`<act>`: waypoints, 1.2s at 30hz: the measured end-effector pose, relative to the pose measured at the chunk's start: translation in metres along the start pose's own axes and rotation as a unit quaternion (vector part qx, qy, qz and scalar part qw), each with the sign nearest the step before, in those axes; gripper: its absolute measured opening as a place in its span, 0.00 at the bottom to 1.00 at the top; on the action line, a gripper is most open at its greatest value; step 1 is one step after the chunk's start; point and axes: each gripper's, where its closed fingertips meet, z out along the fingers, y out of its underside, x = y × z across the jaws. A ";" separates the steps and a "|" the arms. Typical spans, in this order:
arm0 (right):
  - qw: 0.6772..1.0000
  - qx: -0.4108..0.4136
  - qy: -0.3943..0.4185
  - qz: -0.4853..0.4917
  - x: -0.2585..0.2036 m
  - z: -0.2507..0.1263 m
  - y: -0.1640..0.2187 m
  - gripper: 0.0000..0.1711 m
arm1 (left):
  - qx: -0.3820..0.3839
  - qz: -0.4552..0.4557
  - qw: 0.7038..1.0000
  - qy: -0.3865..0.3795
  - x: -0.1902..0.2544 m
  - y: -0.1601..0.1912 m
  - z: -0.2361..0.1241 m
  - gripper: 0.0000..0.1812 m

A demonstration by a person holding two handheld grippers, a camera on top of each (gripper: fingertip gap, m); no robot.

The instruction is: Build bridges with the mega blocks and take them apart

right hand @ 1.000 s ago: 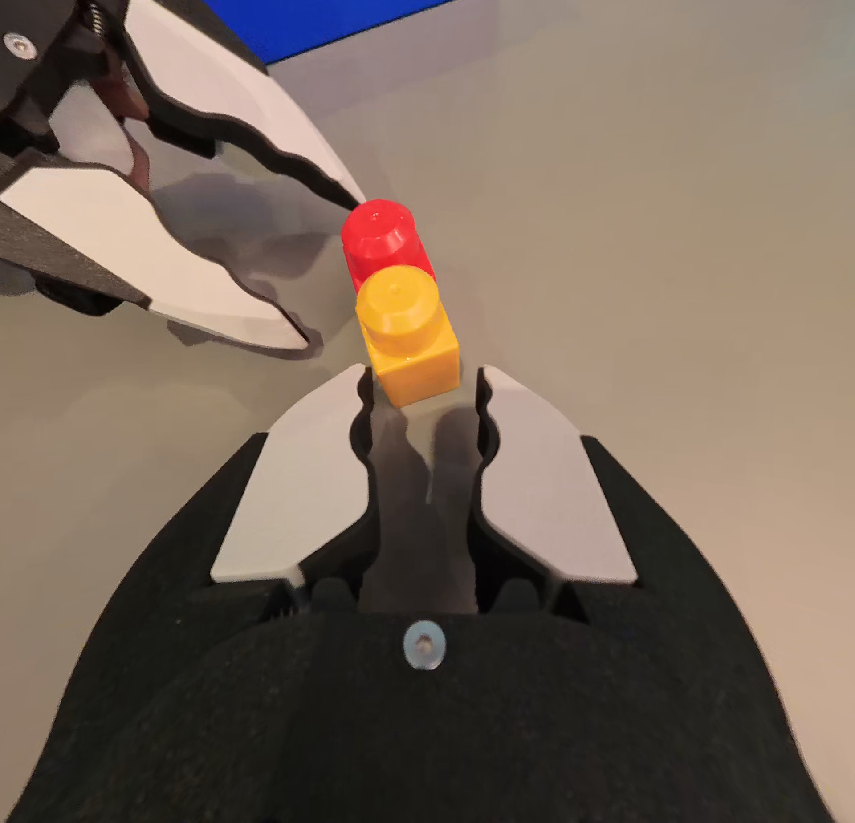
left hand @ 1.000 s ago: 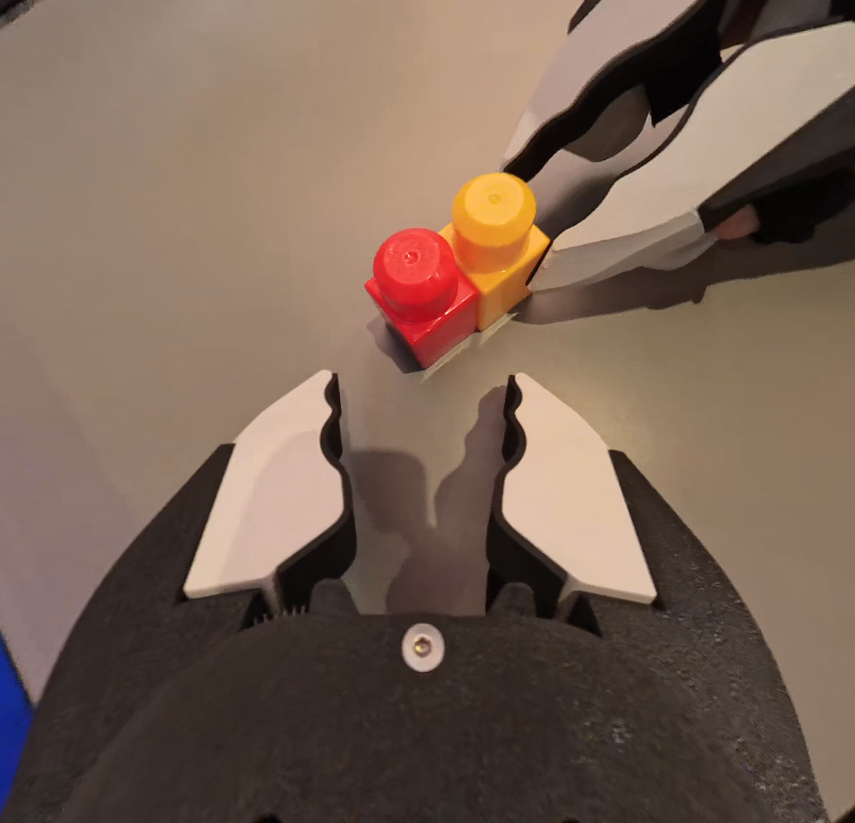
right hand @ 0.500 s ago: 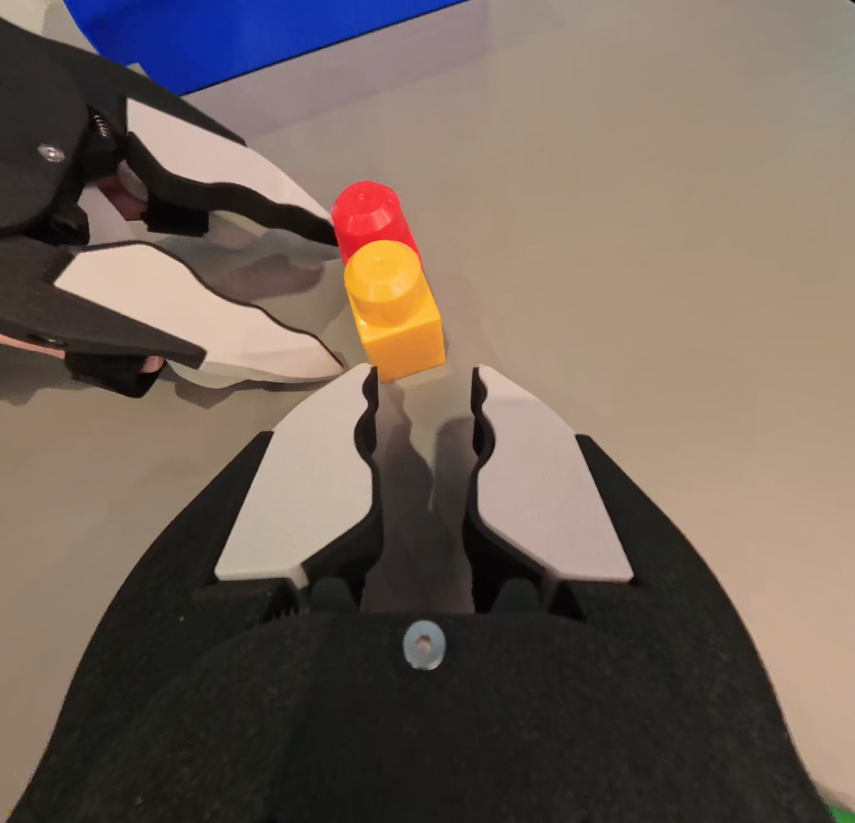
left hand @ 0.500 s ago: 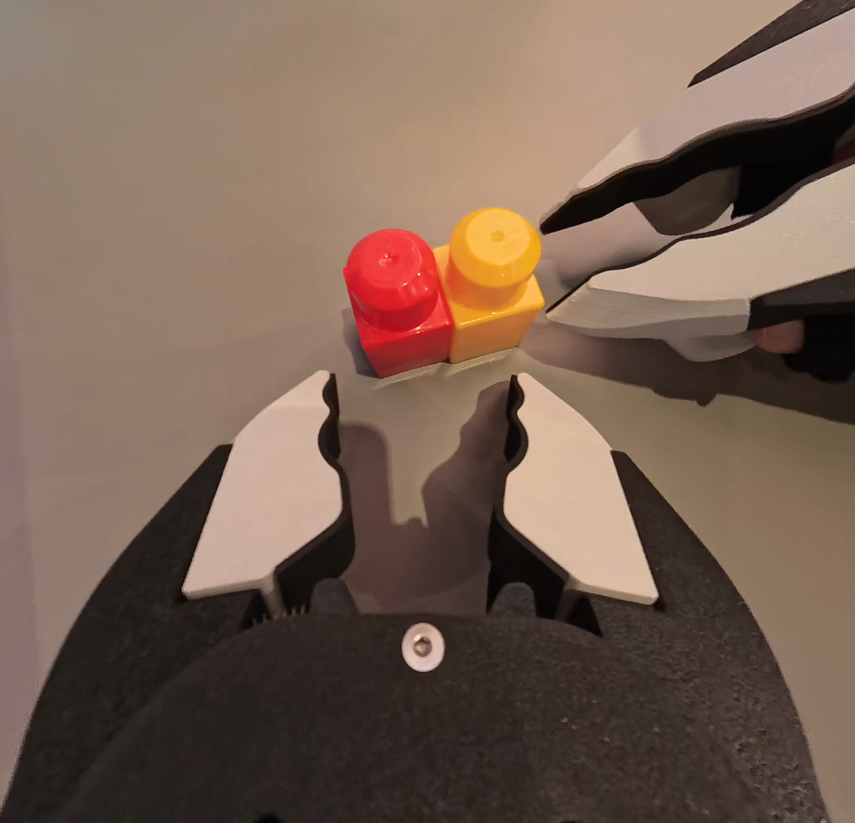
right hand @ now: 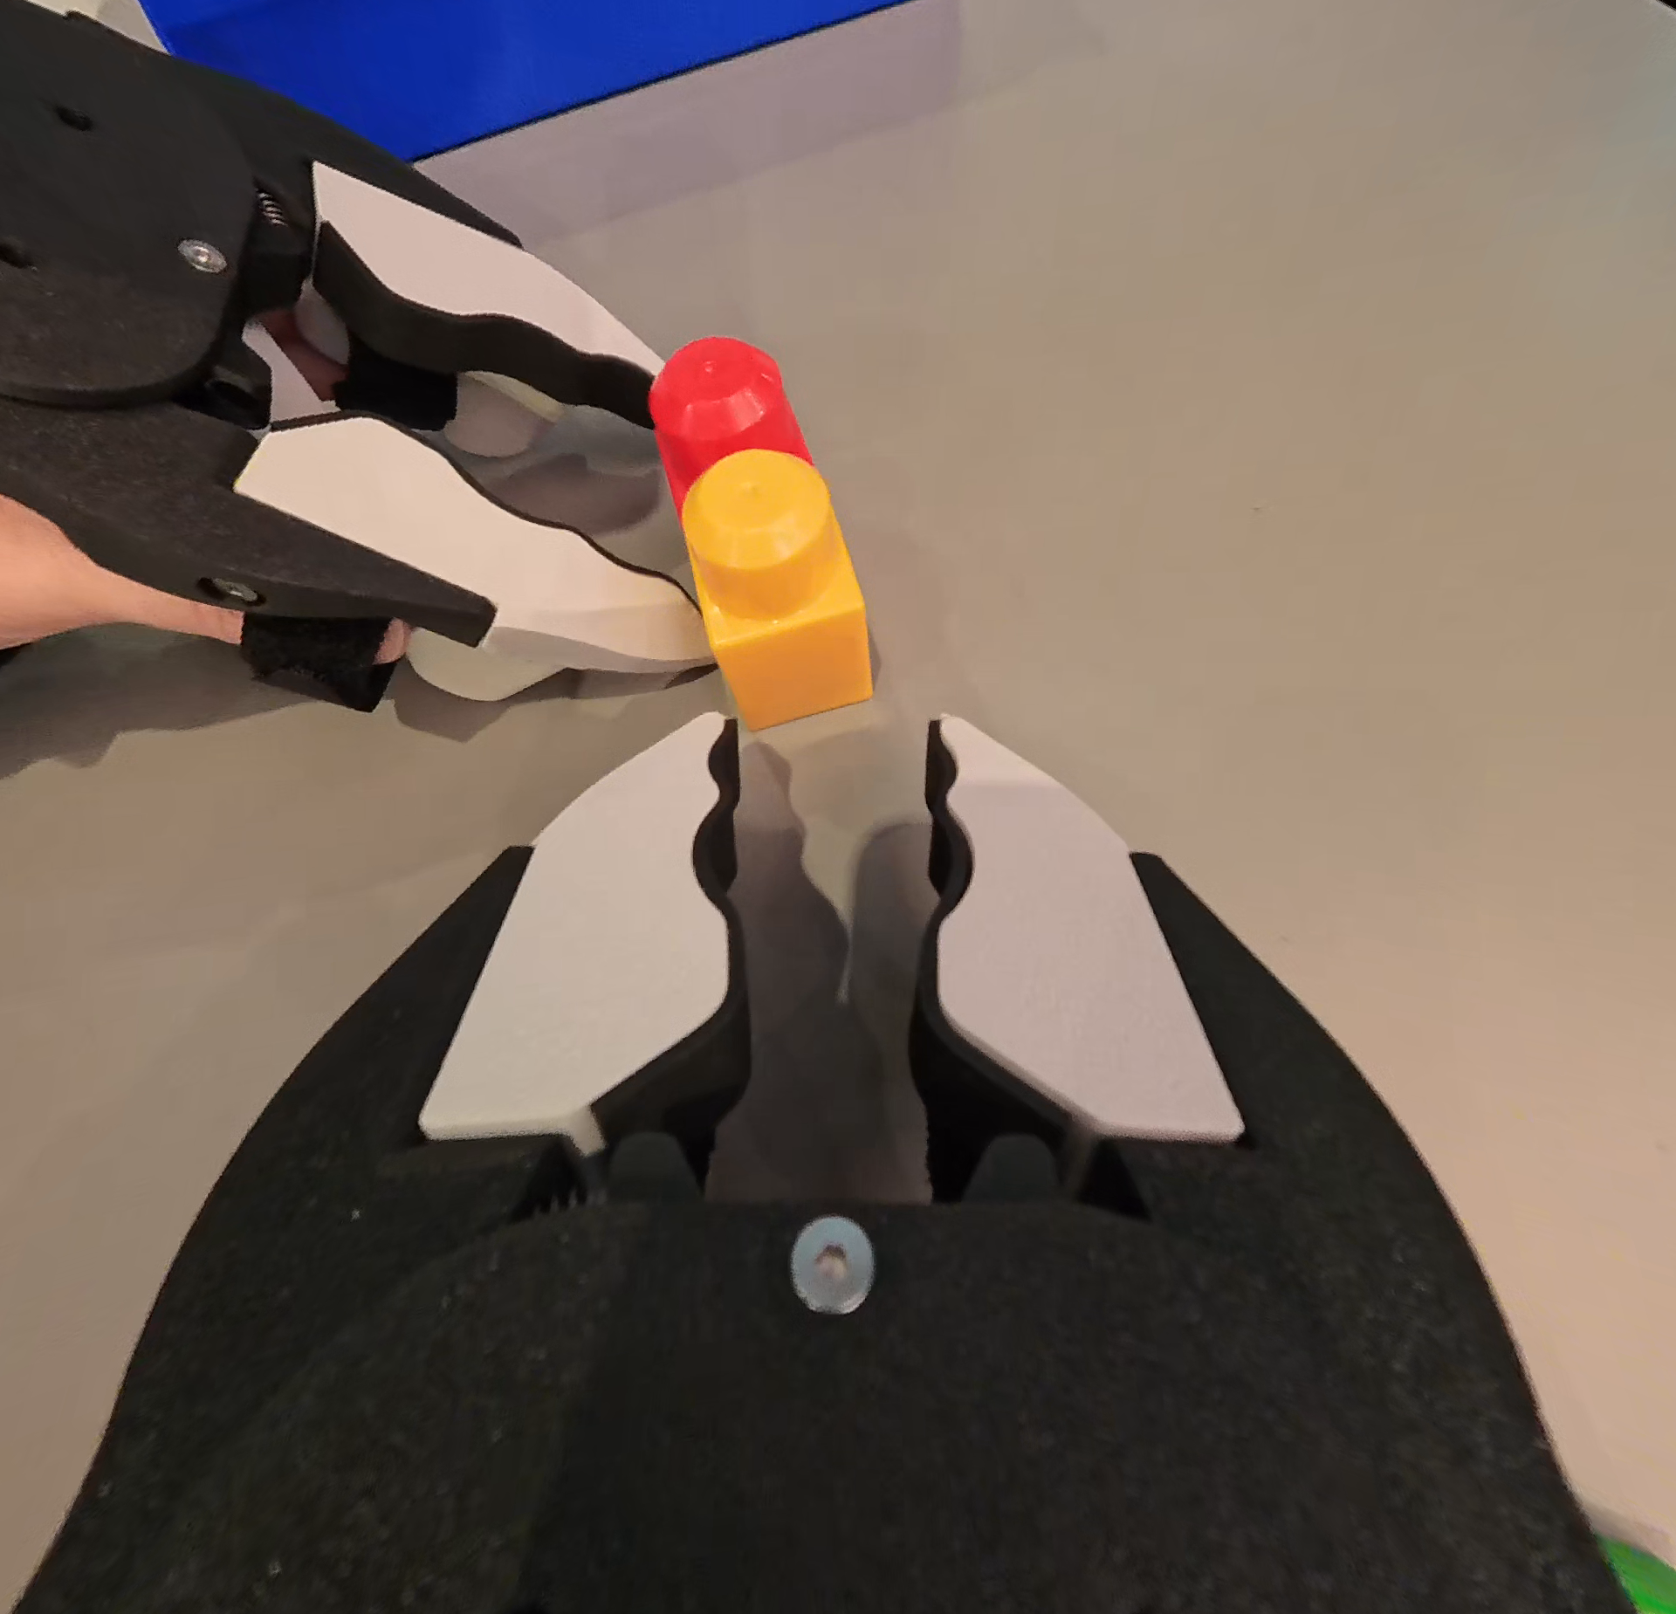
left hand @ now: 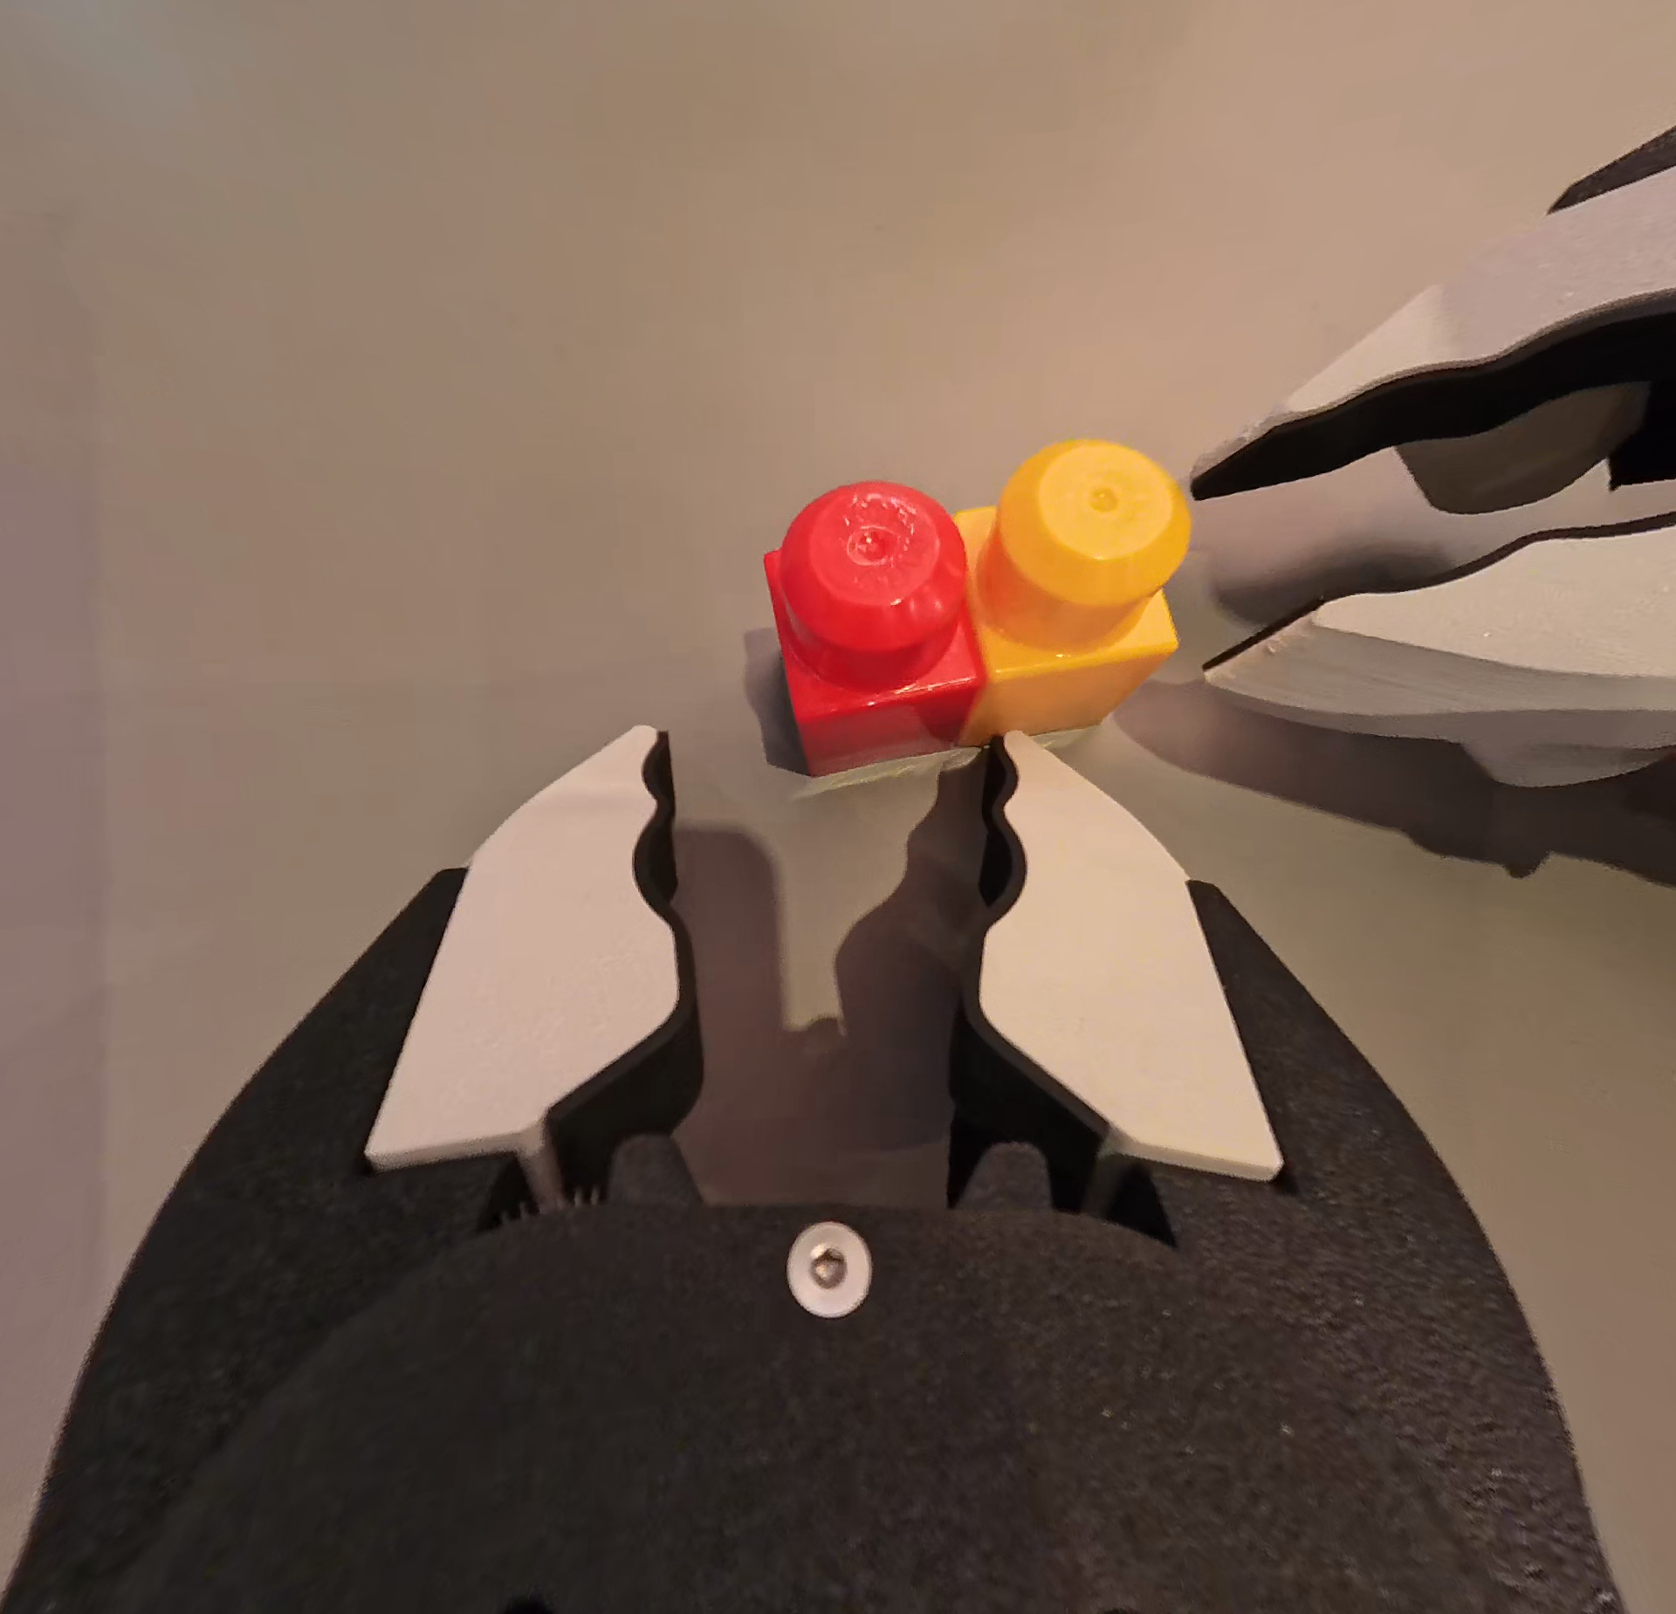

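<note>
Two single-stud mega blocks, a red block and a yellow block, are sitting side by side and touching on the grey desk, studs pointing up; the long axis of the pair is running level along the desk, from the red block toward the right tool. The left tool is standing just short of the pair at its long side, jaws parted and holding nothing, with one finger tip touching or nearly touching the yellow block's side. The right tool, beyond the yellow block's far end, is likewise parted and empty. A blue box is lying well beyond the red block. Judged risk: with both tools crowding the loose pair, a sideways nudge is likely to slide or twist the blocks apart, or tip one over, before either is gripped.
</note>
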 end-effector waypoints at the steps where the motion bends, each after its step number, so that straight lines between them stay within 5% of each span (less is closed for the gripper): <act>1: 1.000 0.000 -0.001 0.000 0.000 0.000 0.000 0.23 | 0.001 0.001 1.000 0.003 0.001 -0.001 0.000 0.36; 12: 1.000 -0.003 0.012 0.001 0.011 -0.018 0.012 0.23 | 0.012 -0.015 0.999 -0.040 0.022 -0.009 0.003 0.55; 36: 1.000 0.016 -0.003 0.014 0.016 -0.044 0.018 0.22 | -0.010 -0.070 0.993 -0.095 0.015 -0.020 0.024 0.53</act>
